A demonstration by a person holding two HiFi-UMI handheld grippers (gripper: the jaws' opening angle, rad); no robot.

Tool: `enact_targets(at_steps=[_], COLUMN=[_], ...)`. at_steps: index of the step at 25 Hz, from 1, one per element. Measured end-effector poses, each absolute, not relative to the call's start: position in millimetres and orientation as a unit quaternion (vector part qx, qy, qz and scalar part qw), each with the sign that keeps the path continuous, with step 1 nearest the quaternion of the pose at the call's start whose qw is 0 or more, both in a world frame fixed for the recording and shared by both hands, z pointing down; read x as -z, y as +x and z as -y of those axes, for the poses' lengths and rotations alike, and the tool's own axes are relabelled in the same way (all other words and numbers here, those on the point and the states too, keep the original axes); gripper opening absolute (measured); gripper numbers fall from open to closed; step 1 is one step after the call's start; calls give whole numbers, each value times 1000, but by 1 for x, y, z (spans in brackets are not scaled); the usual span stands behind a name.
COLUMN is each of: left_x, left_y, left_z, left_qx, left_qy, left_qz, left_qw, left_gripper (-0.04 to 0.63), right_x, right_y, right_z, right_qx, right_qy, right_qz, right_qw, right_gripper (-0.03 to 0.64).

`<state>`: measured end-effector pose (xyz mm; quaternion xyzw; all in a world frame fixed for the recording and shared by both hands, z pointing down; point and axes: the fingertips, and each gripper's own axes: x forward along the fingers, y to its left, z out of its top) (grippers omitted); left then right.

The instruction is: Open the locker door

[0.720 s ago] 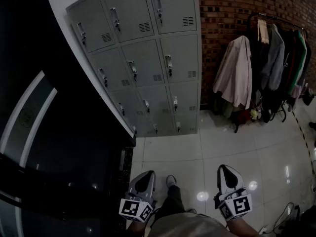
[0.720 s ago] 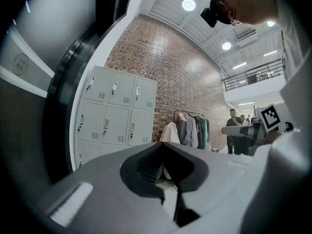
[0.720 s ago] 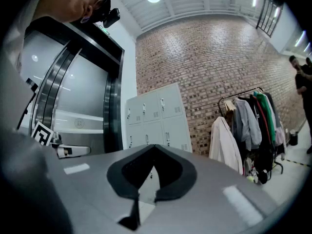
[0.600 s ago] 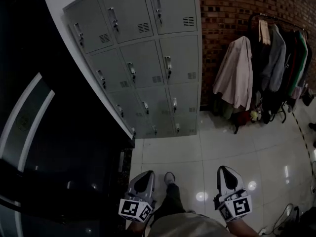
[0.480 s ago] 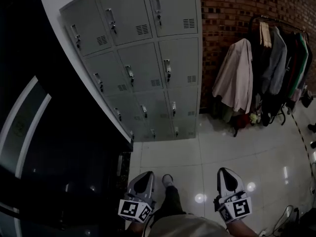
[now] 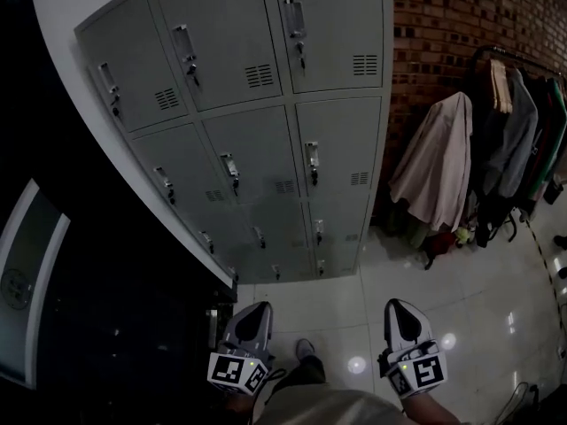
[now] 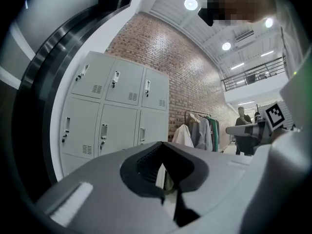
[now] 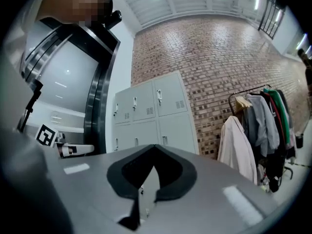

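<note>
A grey metal locker bank (image 6: 257, 122) stands against the brick wall, three columns wide, every door closed, each with a small handle and lock. It also shows in the left gripper view as the locker bank (image 7: 114, 106) and in the right gripper view as the locker bank (image 8: 151, 113). My left gripper (image 6: 257, 308) and right gripper (image 6: 395, 305) hang low at the bottom of the head view, well short of the lockers. Both point toward them. Each pair of jaws meets at the tip with nothing between: left gripper (image 7: 162, 144), right gripper (image 8: 155, 146).
A clothes rack (image 6: 500, 140) with several jackets stands right of the lockers along the brick wall (image 6: 461, 25). A dark glass wall (image 6: 53, 264) runs along the left. Glossy floor tiles (image 6: 478, 299) lie below. A person (image 7: 241, 123) stands far off.
The lockers have grown larger and shifted right in the head view as I moved closer. Both grippers keep the same low place in the frame, still shut.
</note>
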<state>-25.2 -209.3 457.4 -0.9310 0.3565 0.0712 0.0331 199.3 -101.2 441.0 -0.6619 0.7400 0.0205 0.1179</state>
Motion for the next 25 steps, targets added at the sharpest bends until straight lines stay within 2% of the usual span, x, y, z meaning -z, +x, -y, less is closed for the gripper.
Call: enact_targets(at_steps=[7, 11, 14, 18, 19, 22, 23, 25], left_x=[-455, -475, -490, -512, -518, -529, -531, -535], left_y=[-22, -12, -25, -34, -36, -39, -41, -51], left_z=[364, 439, 474, 508, 515, 532, 536, 540], left_qx=[-68, -60, -58, -53, -53, -56, -58, -64], left_qy=[-926, -922, -920, -913, -911, -904, -901, -892], left_qz=[-368, -379, -384, -400, -406, -421, -427, -444], left_qw=[40, 56, 56, 50, 49, 50, 52, 52], left_gripper=[57, 57, 57, 57, 57, 57, 57, 57], right_x=[-423, -468, -477, -520, -525, -510, -510, -527], right_y=[202, 226, 226, 213, 212, 208, 204, 190], right_z=[270, 355, 393, 430, 438, 467, 476, 493], right_qx=[-59, -23, -31, 8, 11, -28, -36, -24], right_qy=[-634, -639, -647, -634, -631, -618, -610, -590], right_qz=[-755, -759, -747, -769, -772, -774, -780, -801], right_qw=[159, 120, 151, 80, 78, 134, 136, 97], right_gripper=[2, 2, 0, 2, 2, 2, 1, 2])
